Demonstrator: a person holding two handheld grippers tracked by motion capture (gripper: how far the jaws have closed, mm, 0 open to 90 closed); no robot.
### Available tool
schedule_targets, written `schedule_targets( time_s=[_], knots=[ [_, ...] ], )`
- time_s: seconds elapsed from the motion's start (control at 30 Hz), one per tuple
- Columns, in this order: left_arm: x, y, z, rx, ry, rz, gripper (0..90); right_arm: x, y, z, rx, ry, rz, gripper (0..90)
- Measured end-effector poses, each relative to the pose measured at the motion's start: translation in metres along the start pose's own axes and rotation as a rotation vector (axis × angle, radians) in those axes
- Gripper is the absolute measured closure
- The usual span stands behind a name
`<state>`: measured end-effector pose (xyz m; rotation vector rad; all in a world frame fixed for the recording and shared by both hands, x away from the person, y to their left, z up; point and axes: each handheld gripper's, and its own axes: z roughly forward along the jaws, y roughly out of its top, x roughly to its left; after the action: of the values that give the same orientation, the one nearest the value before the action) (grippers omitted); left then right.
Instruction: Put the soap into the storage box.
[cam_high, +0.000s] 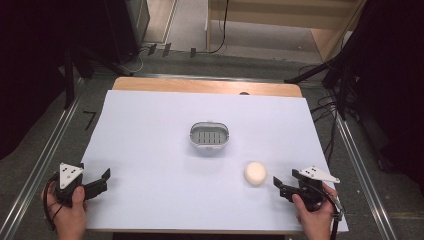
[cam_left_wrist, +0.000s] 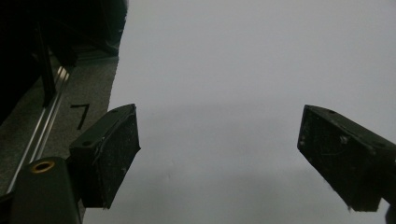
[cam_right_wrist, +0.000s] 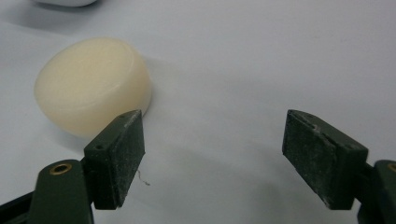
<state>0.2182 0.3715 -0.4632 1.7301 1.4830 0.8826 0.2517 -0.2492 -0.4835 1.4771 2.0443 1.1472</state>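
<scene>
A round cream-coloured bar of soap (cam_high: 255, 173) lies on the white table cover, right of centre near the front. My right gripper (cam_high: 284, 179) sits just right of it, pointing left toward it. In the right gripper view the soap (cam_right_wrist: 93, 84) lies ahead and to the left, just beyond the left jaw, and the right gripper (cam_right_wrist: 215, 123) stands open over bare cover. A small grey oval dish with a slotted floor (cam_high: 209, 136) stands in the middle of the table. My left gripper (cam_high: 104, 181) rests at the front left, open, and between the jaws of the left gripper (cam_left_wrist: 219, 121) is nothing.
The white cover (cam_high: 150, 130) spans most of the table, with a wooden edge (cam_high: 200, 85) at the back. Metal rails (cam_high: 45, 160) run along both sides on the grey floor. A "7" mark (cam_left_wrist: 80, 114) lies by the left edge. Dark stands and cables crowd the far corners.
</scene>
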Motion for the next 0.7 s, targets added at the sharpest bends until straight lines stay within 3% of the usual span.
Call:
schedule_targets(
  time_s=[0.43, 0.7],
  knots=[
    [0.000, 0.000, 0.000, 0.006, 0.003, 0.006, 13.7, 0.012, 0.002, 0.003, 0.046, 0.026, -0.042, 17.6],
    [0.000, 0.000, 0.000, 0.008, 0.002, 0.004, 13.7, 0.022, 0.004, 0.006, 0.074, 0.064, -0.042, 15.2]
  ],
)
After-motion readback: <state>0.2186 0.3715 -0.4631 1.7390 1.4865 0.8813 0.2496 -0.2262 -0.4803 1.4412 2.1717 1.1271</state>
